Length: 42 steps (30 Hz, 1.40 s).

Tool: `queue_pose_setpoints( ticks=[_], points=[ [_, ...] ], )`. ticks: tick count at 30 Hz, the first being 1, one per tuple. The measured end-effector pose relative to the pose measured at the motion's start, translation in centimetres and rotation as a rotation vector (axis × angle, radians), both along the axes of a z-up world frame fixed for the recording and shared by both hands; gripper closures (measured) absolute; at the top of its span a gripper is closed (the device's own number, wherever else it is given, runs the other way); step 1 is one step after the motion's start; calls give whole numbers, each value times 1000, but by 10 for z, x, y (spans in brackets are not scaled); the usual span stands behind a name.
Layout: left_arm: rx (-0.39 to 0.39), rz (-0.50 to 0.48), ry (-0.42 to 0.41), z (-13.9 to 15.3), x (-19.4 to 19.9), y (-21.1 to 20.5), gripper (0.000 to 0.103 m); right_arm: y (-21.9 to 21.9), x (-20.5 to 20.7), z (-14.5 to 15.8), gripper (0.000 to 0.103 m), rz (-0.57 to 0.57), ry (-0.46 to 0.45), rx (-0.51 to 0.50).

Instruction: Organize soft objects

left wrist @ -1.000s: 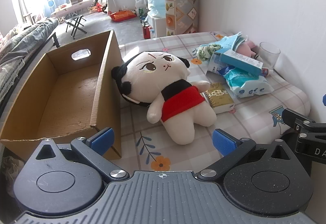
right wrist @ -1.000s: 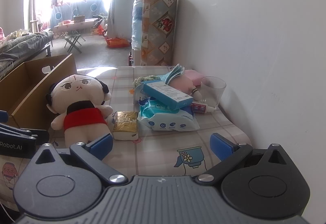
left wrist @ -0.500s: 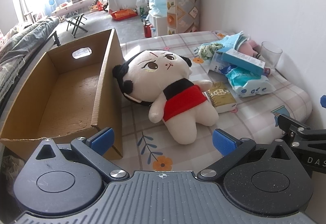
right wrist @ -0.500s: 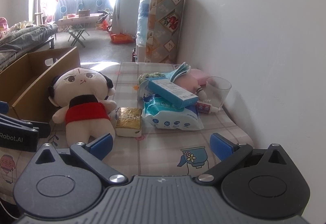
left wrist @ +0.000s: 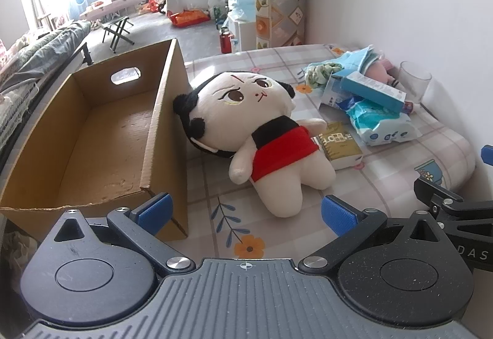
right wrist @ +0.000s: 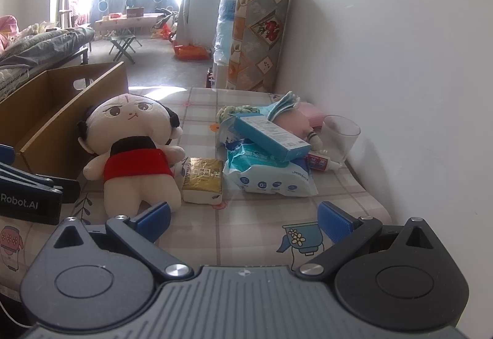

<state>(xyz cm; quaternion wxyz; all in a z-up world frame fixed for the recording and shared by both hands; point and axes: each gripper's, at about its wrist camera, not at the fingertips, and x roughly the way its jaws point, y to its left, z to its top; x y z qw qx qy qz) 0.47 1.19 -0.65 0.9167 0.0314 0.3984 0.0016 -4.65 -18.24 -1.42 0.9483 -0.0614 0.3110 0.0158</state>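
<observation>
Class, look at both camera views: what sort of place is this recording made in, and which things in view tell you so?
Most likely a lived-in home: a tablecloth-covered table against a wall, bedding on the left, and a folding stool on the floor beyond.

From over here the right gripper (right wrist: 243, 217) hangs low above the checked tablecloth (right wrist: 252, 225), its blue pads spread wide with nothing between them. Ahead on the left a plush doll (right wrist: 135, 151) in a red skirt lies on its back against the cardboard box (right wrist: 61, 123). A gold tissue pack (right wrist: 203, 180) sits just beside it, then a blue wipes packet (right wrist: 271, 175) under a teal carton (right wrist: 271, 135), and a clear glass (right wrist: 340, 135) by the wall.
</observation>
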Motion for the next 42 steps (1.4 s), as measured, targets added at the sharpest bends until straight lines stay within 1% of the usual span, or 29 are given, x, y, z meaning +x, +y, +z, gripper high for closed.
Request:
queue_pose_setpoints(
  ticks=[14, 42],
  points=[
    [-4, 4, 4, -2, 1, 3, 0, 6, 8, -3, 0, 16, 13, -1],
    [-5, 17, 13, -4, 5, 8, 0, 9, 10, -1, 0, 20, 10, -6]
  ],
)
